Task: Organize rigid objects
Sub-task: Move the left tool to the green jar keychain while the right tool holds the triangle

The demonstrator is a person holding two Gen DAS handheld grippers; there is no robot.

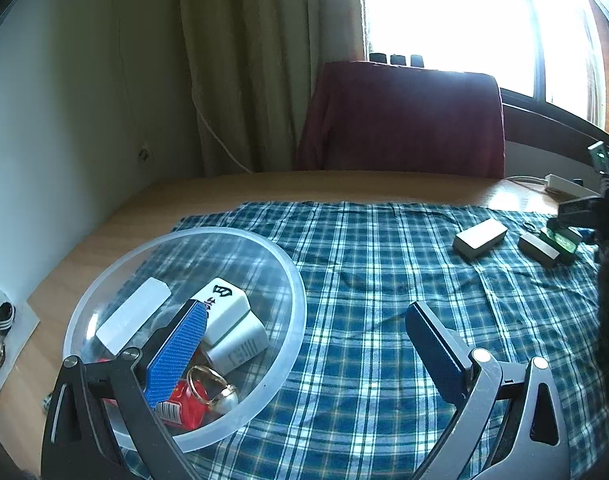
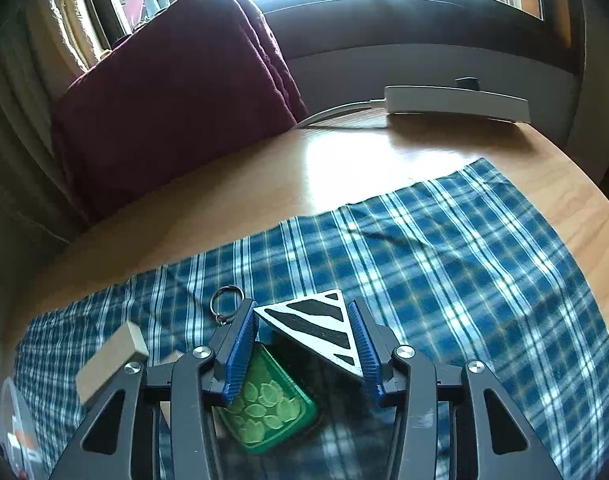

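Sorting under way — clear bowl (image 1: 288,264) parked on the plaid cloth (image 1: 384,272) at the left side of the counter (image 2: 344,160), evidently as the collecting place, already holding a mahjong tile (image 1: 224,308), white blocks, a red packet (image 1: 188,404) and a gold ring (image 1: 208,384). Left gripper (image 1: 308,344) spread wide and empty, one finger over the bowl's inside, the other out over bare cloth — probably waiting there beside the bowl. Right gripper (image 2: 306,344) closed on a zebra-striped triangle (image 2: 320,328), pads pressing its two slanted edges, the piece tilted above a green case (image 2: 268,404) lying flat on the cloth; held by the edges likely because the flat faces give no purchase. Key ring (image 2: 226,302) just beyond the left pad, loose on the cloth. Tan block (image 2: 112,356) near the gripper's left, not yet gathered. Next step, by judgement: carrying the triangle across to the bowl.
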